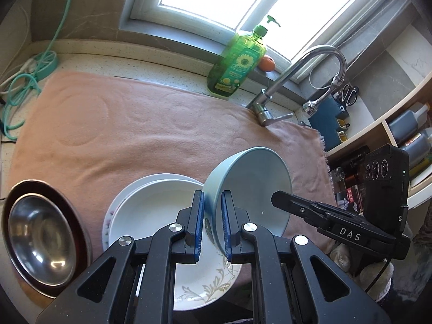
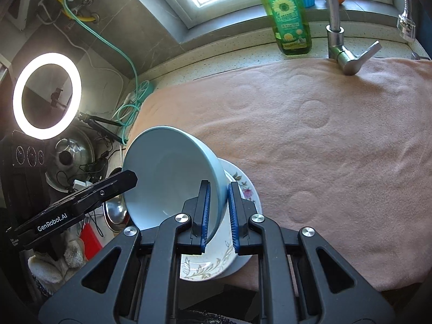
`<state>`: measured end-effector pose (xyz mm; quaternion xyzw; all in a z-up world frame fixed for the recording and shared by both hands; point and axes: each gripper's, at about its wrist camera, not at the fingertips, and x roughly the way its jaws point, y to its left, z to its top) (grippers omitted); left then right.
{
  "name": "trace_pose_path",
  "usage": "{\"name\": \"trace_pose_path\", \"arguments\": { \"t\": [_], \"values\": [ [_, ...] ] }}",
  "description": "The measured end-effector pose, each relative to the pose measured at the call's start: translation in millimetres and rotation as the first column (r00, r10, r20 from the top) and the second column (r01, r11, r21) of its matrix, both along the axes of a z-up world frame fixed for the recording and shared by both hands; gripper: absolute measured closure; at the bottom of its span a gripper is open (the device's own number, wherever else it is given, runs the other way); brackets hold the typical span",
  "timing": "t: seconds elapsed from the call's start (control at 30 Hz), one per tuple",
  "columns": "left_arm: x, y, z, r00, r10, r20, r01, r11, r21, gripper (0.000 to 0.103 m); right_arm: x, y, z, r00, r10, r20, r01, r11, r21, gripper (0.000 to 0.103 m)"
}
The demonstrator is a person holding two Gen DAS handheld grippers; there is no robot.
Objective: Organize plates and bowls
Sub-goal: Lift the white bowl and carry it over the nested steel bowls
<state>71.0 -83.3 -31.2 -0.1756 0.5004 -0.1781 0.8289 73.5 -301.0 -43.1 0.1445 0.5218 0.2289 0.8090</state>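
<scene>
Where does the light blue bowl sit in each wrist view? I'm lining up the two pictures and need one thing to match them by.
Left wrist view: light blue bowl lower centre-right, tilted, its rim between the left gripper fingers.
Right wrist view: light blue bowl lower centre-left, tilted, its rim between the right gripper fingers.
Shared landmark: green soap bottle by the window.

We saw a pale blue bowl (image 1: 253, 178) above white plates (image 1: 151, 208) edged with gold leaves. A pink towel (image 1: 113, 124) lay beneath; the soap bottle (image 1: 237, 62) was green.
</scene>
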Motion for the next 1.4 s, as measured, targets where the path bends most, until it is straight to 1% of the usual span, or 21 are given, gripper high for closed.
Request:
{"name": "trace_pose_path", "arguments": {
  "t": [0.27,0.53,0.67,0.9,1.2,1.4],
  "values": [
    [-20,47,3,0.996,0.093,0.001,-0.093,0.996,-0.014,0.092,-2,55,11,0.995,0.096,0.026,-0.096,0.995,-0.012,0.089],
    [-42,94,2,0.981,0.193,-0.007,-0.193,0.981,-0.022,0.092,-6,112,16,0.981,0.191,0.040,-0.191,0.981,-0.020,0.089],
    [-52,117,1,0.971,0.237,-0.015,-0.237,0.971,-0.024,0.092,-9,140,15,0.972,0.231,0.042,-0.230,0.973,-0.027,0.089],
    [-67,155,-9,0.953,0.300,-0.043,-0.302,0.953,-0.024,0.092,-13,182,4,0.960,0.278,0.024,-0.277,0.960,-0.035,0.089],
    [-74,186,-24,0.937,0.338,-0.084,-0.342,0.939,-0.032,0.092,-8,210,-15,0.955,0.295,-0.028,-0.296,0.955,-0.036,0.089],
    [-72,194,-34,0.936,0.332,-0.116,-0.338,0.941,-0.033,0.092,-7,219,-27,0.953,0.297,-0.064,-0.300,0.953,-0.042,0.089]
  ]
}}
